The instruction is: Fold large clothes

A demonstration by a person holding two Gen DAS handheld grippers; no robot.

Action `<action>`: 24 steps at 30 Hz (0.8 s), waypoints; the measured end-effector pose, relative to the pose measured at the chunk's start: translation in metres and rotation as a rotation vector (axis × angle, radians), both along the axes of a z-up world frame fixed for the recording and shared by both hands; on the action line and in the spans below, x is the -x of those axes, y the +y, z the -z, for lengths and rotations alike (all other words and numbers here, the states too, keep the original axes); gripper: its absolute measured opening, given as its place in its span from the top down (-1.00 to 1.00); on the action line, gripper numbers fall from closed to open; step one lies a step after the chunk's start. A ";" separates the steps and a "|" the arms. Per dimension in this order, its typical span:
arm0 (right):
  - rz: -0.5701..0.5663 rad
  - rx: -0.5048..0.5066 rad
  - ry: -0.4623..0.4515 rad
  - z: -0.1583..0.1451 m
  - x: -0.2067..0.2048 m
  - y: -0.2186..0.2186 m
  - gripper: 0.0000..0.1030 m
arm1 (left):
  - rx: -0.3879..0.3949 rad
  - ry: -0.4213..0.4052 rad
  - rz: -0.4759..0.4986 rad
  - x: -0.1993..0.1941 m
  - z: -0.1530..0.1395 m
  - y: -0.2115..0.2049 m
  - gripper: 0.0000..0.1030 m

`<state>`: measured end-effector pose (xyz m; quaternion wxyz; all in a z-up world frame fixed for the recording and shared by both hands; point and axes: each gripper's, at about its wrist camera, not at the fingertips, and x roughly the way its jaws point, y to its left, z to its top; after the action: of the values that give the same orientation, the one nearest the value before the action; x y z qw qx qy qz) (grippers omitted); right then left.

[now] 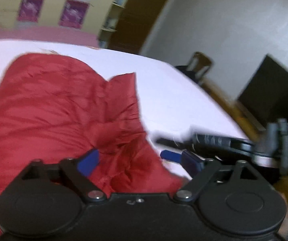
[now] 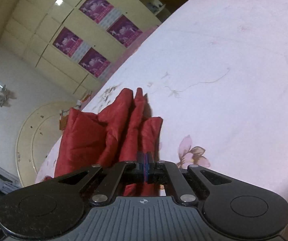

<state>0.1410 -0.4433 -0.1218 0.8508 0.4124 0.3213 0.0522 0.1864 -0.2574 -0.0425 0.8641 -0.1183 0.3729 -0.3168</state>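
Right gripper point(image 2: 145, 160): your jaws are pressed together on a bunched fold of the red garment point(image 2: 111, 132); the cloth rises from the pinch in 3 or so pleated ridges.
Left gripper point(image 1: 138, 158): your blue pads point(image 1: 89, 160) are spread wide, with crumpled red fabric lying between them and nothing pinched yet.
Garment position: it lies in a rumpled heap on the white floral bedsheet point(image 1: 164, 92), one pointed corner point(image 1: 127, 78) sticking up toward the far edge of the bed.
Step in hand: this looks like an early gather-and-spread stage, 1 edge held and the second grasp not yet made.
Next move: you likely need to close your left pads on a single clear edge or corner, not the thick wad under them, then draw both holds apart to flatten the cloth.
Blur: the left wrist view is smeared, so seams and layers are hard to read.
Hidden: the garment's type, sleeves and collar cannot be told; its near part is covered by your left tool body.
Cut off: the right tool appears only as a dark blurred shape at the left view's right side.
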 end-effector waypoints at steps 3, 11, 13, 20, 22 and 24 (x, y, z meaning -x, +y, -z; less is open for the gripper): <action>-0.010 0.031 -0.083 -0.022 0.002 0.006 -0.73 | 0.165 0.019 -0.006 0.008 -0.021 0.041 -0.44; -0.162 0.071 -0.150 -0.053 -0.053 0.040 -0.09 | 0.156 -0.033 -0.388 -0.021 -0.010 0.167 -0.10; -0.204 0.116 -0.108 -0.054 -0.074 0.056 0.16 | 0.185 0.007 -0.418 -0.036 0.007 0.183 0.03; -0.236 0.288 -0.054 -0.052 -0.080 0.073 0.79 | 0.158 0.026 -0.266 -0.058 0.025 0.142 0.41; -0.226 0.314 -0.022 -0.042 -0.075 0.069 0.79 | 0.108 0.018 -0.208 -0.059 0.025 0.122 0.44; -0.211 0.323 0.012 -0.027 -0.073 0.065 0.79 | 0.055 0.007 -0.165 -0.066 0.028 0.101 0.44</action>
<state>0.2138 -0.3786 -0.0953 0.8938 0.2348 0.3722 0.0864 0.2523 -0.1563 -0.0702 0.8824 -0.1733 0.3560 -0.2542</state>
